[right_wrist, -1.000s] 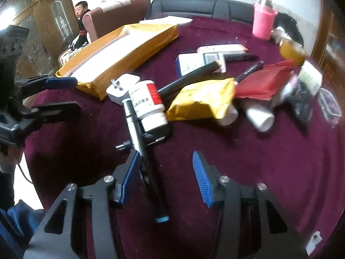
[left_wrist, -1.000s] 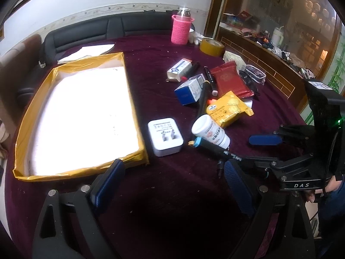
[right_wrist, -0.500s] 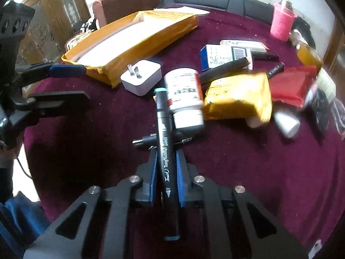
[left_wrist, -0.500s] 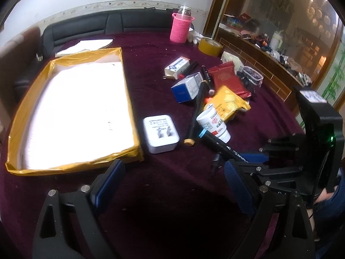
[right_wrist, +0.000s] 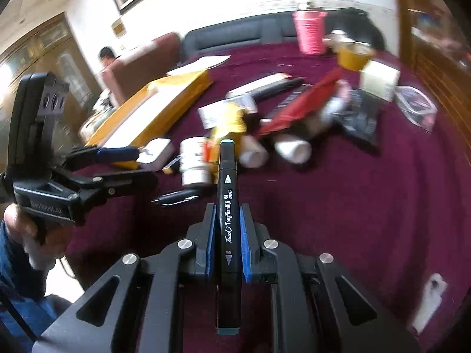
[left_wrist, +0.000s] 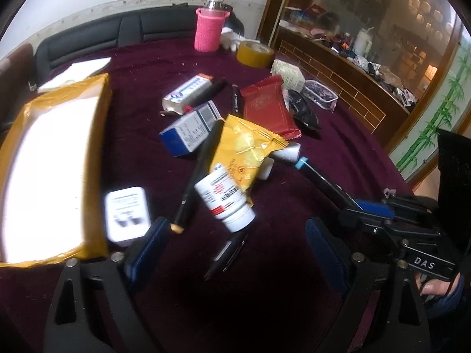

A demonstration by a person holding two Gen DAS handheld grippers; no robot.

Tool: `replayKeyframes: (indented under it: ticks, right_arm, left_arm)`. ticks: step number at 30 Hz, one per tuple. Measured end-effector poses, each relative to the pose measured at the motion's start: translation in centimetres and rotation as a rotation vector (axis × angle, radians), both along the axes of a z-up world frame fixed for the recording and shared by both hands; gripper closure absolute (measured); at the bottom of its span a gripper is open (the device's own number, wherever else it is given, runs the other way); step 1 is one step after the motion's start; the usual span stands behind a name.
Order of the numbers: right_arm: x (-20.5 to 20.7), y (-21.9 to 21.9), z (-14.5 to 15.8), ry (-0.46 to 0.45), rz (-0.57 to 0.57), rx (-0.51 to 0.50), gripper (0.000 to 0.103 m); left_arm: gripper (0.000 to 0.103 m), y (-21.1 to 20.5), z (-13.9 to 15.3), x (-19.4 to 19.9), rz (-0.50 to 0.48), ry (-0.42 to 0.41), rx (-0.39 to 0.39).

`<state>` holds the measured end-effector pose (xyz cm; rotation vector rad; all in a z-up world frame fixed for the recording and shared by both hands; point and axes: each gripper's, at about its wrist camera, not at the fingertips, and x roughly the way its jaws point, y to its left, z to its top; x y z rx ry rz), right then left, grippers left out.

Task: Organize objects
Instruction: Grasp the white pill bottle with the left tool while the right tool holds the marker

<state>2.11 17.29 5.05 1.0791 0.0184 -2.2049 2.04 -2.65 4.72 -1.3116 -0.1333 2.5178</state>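
Observation:
My right gripper (right_wrist: 226, 220) is shut on a black art marker (right_wrist: 227, 194) and holds it off the maroon cloth; the left wrist view shows that marker (left_wrist: 322, 184) at the right, its blue tip raised. My left gripper (left_wrist: 235, 250) hangs low over the cloth, its jaws closing with both pads still clear. A small black pen (left_wrist: 226, 253) lies between its fingers. Just beyond it are a white pill bottle (left_wrist: 225, 203), a black marker with an orange end (left_wrist: 197, 176) and a white charger (left_wrist: 126, 216). A yellow snack packet (left_wrist: 244, 153) lies behind the bottle.
A flat yellow-edged box (left_wrist: 97, 135) with a white inside lies at the left. Farther back are a blue-white carton (left_wrist: 191, 129), a red packet (left_wrist: 268, 108), a tape roll (left_wrist: 254, 53) and a pink-sleeved bottle (left_wrist: 207, 33). A person (right_wrist: 107, 56) sits beyond the table.
The right gripper shut on the black art marker and lifted it away from the pill bottle. The left gripper moved toward the pile, and its jaws narrowed a little.

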Motion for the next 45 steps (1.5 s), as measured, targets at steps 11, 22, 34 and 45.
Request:
replayKeyframes:
  ticks: [11,22,34,45]
  right_arm:
    - [-1.6,1.8,-1.7,-0.048,-0.053,-0.037,0.091]
    - [-1.9,2.2,-2.8,-0.080,-0.056,-0.047,0.091]
    - [-1.2,1.2,-0.9,-0.059,-0.060,-0.055,0.091]
    - [-1.1,-3.0,3.0,-0.036,-0.003,-0.103,0.091]
  left_arm:
    - [0.057,0.2,-2.5,-4.0,0.072,-0.111,0.059]
    - [0.071,1.0,-3.9,-4.2,0.067,-0.111,0.026]
    - [0.071,-1.1,-1.4,-1.6,0.040,-0.055,0.111]
    - [0.071,-7.2,3.5,1.0,0.100,0.074,0.187]
